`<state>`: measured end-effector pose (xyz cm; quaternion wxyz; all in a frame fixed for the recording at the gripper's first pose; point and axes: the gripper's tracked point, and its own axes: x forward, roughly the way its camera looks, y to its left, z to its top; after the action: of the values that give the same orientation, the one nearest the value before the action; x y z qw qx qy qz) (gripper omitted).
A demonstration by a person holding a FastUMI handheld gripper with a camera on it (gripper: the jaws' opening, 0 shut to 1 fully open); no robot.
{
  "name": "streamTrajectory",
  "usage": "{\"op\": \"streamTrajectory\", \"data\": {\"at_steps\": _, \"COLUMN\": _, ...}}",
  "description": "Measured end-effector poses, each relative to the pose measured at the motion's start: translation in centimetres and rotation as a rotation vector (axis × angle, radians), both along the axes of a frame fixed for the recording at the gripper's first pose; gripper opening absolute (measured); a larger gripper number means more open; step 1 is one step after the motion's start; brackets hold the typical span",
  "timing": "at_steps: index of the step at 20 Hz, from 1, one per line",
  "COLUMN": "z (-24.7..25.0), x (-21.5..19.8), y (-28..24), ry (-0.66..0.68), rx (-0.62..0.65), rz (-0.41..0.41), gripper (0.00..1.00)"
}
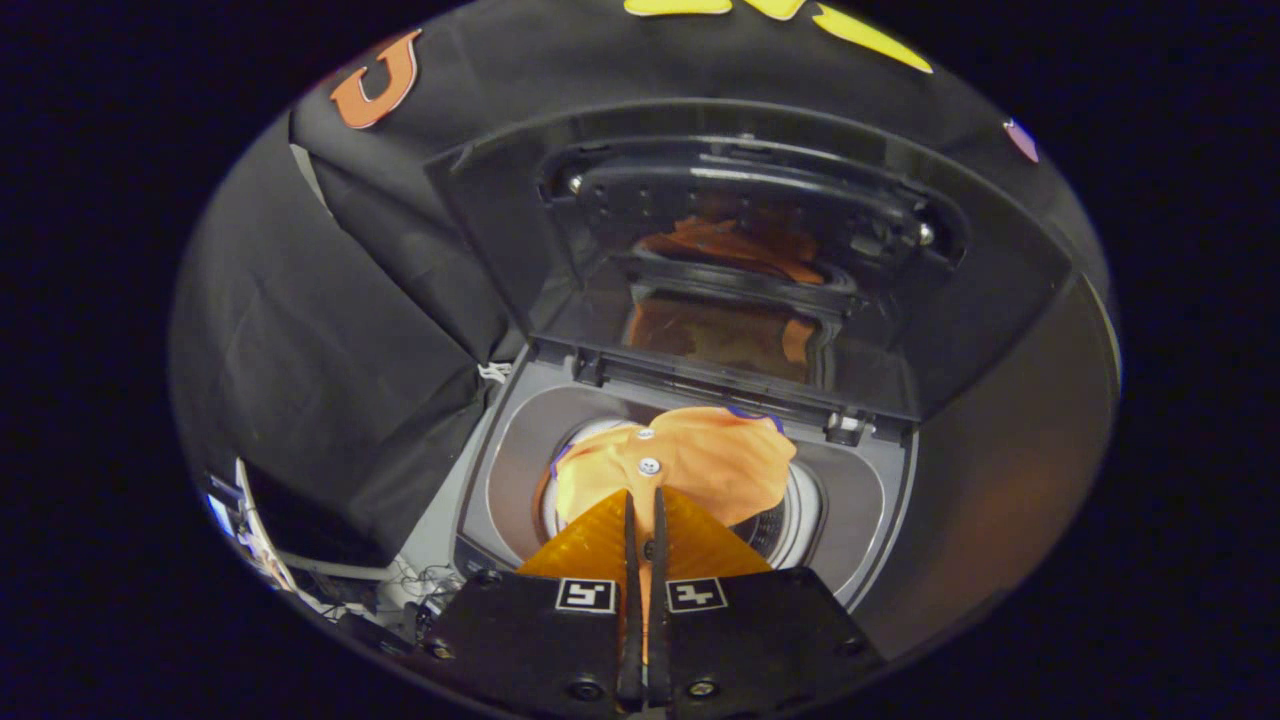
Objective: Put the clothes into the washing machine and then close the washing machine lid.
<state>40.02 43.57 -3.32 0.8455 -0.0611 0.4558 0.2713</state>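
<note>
An orange garment point(710, 460) with white snap buttons and a thin blue trim hangs over the round drum opening point(785, 530) of the top-loading washing machine point(865, 495). My gripper point(645, 497) is directly above the opening, its two fingers pressed almost together with a fold of the garment pinched between them. The cloth spreads out just ahead of the fingertips and hides most of the drum. The machine's dark lid point(740, 250) stands upright behind the opening, and its glass reflects the orange cloth.
Black cloth walls point(330, 340) close in on the left of the machine and behind it. Down at the left, beside the machine, are a dark box-like device point(300, 530) and some loose cables point(420, 580).
</note>
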Motion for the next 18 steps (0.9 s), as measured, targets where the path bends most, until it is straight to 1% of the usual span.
{"op": "streamTrajectory", "data": {"at_steps": 2, "z": -0.6, "x": 0.1, "y": 0.1, "ry": 0.010, "rx": 0.004, "rz": -0.020, "gripper": 0.06}}
{"op": "streamTrajectory", "data": {"at_steps": 7, "z": -4.1, "x": 1.1, "y": 0.1, "ry": 0.027, "rx": 0.011, "rz": -0.065, "gripper": 0.05}}
{"op": "streamTrajectory", "data": {"at_steps": 10, "z": -5.9, "x": 1.2, "y": 0.1, "ry": 0.054, "rx": 0.003, "rz": -0.081, "gripper": 0.06}}
{"op": "streamTrajectory", "data": {"at_steps": 17, "z": -7.8, "x": 1.6, "y": 0.1, "ry": 0.085, "rx": 0.019, "rz": -0.102, "gripper": 0.06}}
{"op": "streamTrajectory", "data": {"at_steps": 18, "z": -8.6, "x": 1.4, "y": 0.5, "ry": 0.097, "rx": 0.029, "rz": -0.099, "gripper": 0.08}}
